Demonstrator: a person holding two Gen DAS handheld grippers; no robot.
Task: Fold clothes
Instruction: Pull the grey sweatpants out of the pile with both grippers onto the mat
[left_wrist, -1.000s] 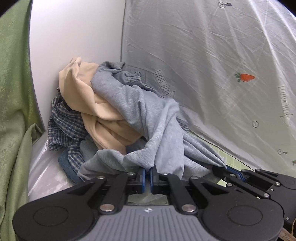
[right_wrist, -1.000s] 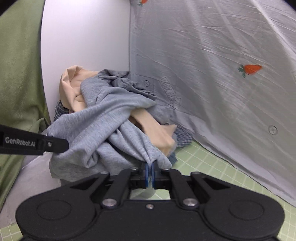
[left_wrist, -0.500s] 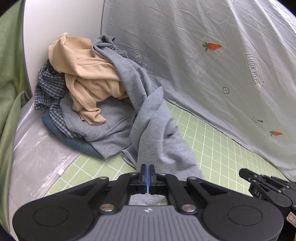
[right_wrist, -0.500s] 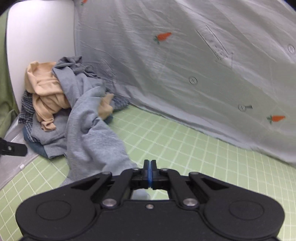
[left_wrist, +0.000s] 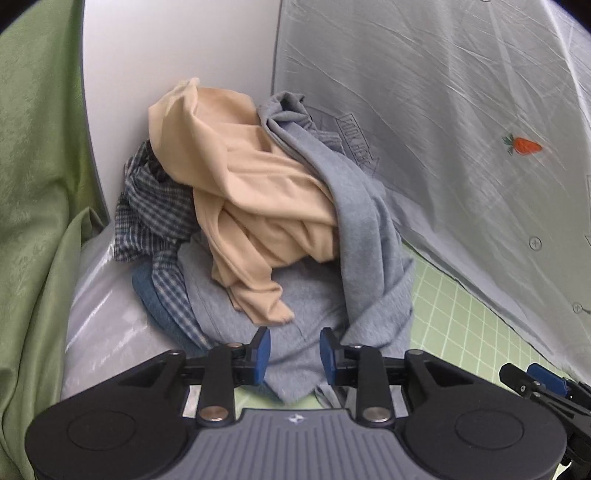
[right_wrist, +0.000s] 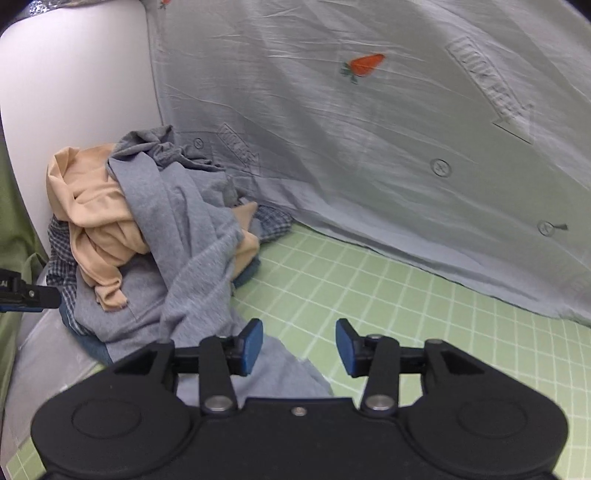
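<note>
Grey jersey, soft and rumpled, made up the long garment (left_wrist: 373, 258) that trailed off the clothes pile (left_wrist: 258, 236) in the corner and onto the green gridded mat (right_wrist: 369, 295) of the table. A peach top (left_wrist: 251, 206) slumped over the heap, above a checked shirt (left_wrist: 155, 206) and a denim edge (left_wrist: 147, 291) (mostly buried, its shape unclear). The left gripper (left_wrist: 294, 350) held its blue-padded jaws spread, gripping nothing, with grey cloth lying just past them. The right gripper (right_wrist: 299, 347) also had its jaws apart over the mat, the grey hem beside its left pad. Crinkled clear plastic (left_wrist: 99, 325) lay by the pile. A carrot-print grey sheet (right_wrist: 369, 147), a white panel (left_wrist: 177, 74) and a green curtain (left_wrist: 37, 184) closed in the corner.
</note>
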